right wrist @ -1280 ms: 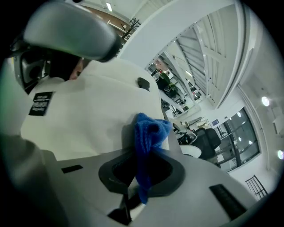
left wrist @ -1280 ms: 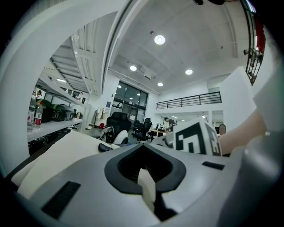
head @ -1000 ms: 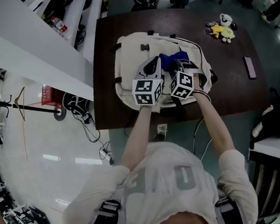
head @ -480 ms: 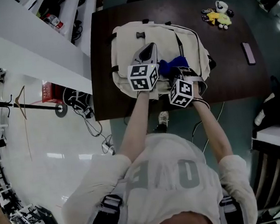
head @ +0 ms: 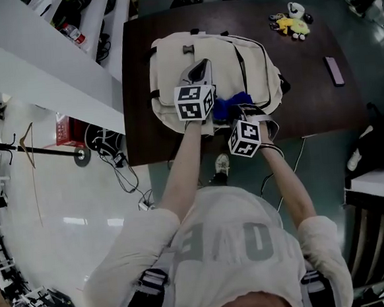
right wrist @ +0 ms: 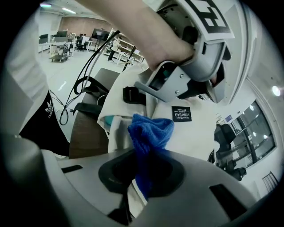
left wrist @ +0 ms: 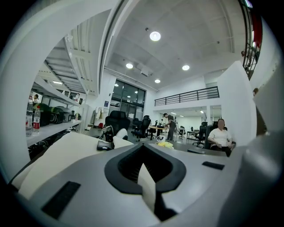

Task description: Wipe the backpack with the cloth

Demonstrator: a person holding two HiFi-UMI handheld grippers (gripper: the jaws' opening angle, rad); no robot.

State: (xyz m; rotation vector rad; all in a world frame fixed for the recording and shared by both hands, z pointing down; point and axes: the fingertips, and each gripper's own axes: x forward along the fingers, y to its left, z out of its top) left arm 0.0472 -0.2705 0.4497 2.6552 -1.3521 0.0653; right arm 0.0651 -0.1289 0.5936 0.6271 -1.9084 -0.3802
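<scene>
Head view | right tool (head: 236,115) clamps blue terry cloth (head: 230,104), now dragged to lower edge of cream canvas backpack (head: 217,55) on dark worktop (head: 312,87): stroke likely ending | left tool (head: 200,68) clenched, seemingly pinching backpack fabric.

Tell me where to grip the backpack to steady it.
On the backpack, pinch a left-side fold from the person's side: it lies flat, so only folds or straps fit jaws. The left gripper seems shut on one; the right gripper holds the cloth.

right gripper (head: 238,117) backing off toward the person, blue cloth (head: 228,104) dragged down to the backpack (head: 171,58) near edge
</scene>
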